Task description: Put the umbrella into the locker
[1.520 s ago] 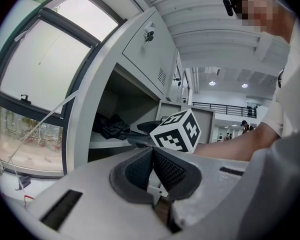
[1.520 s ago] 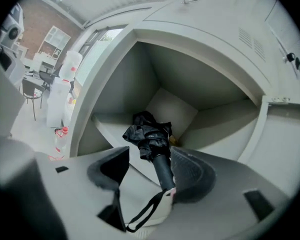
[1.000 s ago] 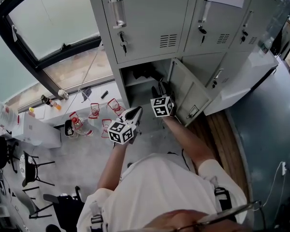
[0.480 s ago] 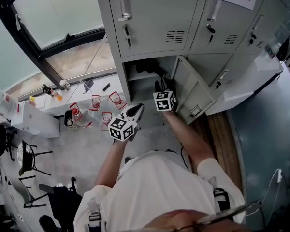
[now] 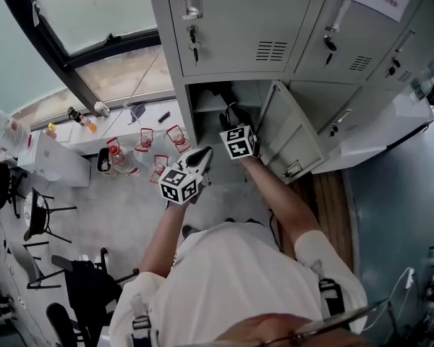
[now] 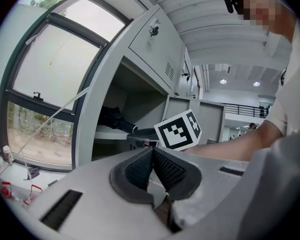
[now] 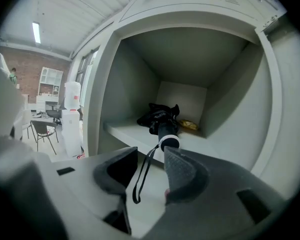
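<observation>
Bright daylight, dark fisheye-warped edges

Big dark-framed window (image 5: 94, 20) left; pale floor (image 5: 116, 219); black chair (image 5: 43, 223) lower left; wood-plank strip (image 5: 325, 201) right.

We log the left gripper (image 6: 151, 153) with fingers (image 6: 166, 170) pressed together and empty, held about level on the bent left arm (image 5: 166, 231). The right gripper (image 7: 151, 158) sits further forward on the outstretched right arm (image 5: 281, 202), tipped slightly down. Its fingers (image 7: 182, 173) have just been closing, and stand half apart, pads pressing on nothing.
</observation>
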Motion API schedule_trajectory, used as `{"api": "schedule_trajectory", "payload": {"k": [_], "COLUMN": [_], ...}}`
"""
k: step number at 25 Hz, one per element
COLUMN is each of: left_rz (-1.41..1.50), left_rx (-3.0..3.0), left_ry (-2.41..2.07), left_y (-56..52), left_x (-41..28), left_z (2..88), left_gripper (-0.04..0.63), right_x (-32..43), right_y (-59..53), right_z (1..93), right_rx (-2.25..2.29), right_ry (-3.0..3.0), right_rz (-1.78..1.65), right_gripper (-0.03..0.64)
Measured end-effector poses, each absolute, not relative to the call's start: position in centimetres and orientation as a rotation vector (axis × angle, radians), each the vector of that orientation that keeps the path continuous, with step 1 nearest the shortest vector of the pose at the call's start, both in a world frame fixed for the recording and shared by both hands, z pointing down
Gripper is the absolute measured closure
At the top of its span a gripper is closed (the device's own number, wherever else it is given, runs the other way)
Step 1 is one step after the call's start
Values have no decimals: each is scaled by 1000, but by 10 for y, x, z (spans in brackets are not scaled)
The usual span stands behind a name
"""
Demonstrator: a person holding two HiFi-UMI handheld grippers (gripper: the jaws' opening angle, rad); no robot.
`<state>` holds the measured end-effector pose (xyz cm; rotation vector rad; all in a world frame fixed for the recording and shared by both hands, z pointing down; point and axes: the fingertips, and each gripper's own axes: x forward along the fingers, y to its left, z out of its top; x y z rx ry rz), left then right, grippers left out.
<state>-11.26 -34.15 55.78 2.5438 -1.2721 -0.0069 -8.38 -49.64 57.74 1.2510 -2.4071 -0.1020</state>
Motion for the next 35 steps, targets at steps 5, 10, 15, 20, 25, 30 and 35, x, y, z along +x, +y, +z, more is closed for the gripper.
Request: {"api": "schedule_trajectory", "payload": {"k": [5, 10, 15, 20, 25, 30, 35], "left_rz": [-14, -3, 16, 30, 26, 9, -13], "left_rx": [2516, 2481, 2479, 2495, 2528, 2564, 2576], "left_ry": [-1344, -1388, -1393, -1361, -1318, -1273, -1229], "left_y": [-348, -348, -340, -325, -305, -281, -246], "left_x": [-119, -125, -131, -136, -146, -153, -154], "left_z": [556, 562, 562, 563, 552, 543, 544], "left_gripper": [592, 591, 591, 591, 592, 591, 591], "right_x": [-95, -95, -96, -92, -93, -94, -90], "right_y": [-499, -492, -485, -468, -448, -419, -378], "right_z": [577, 582, 584, 576, 568, 556, 558], "right_rx": [1169, 1137, 1160, 1220, 1282, 1322, 1340], "right_ry": [-2435, -2462, -2511, -2513, -2490, -2468, -2431], "right_rz": [-84, -55, -24, 41, 44, 40, 37], "right_gripper": [457, 457, 459, 459, 459, 459, 459]}}
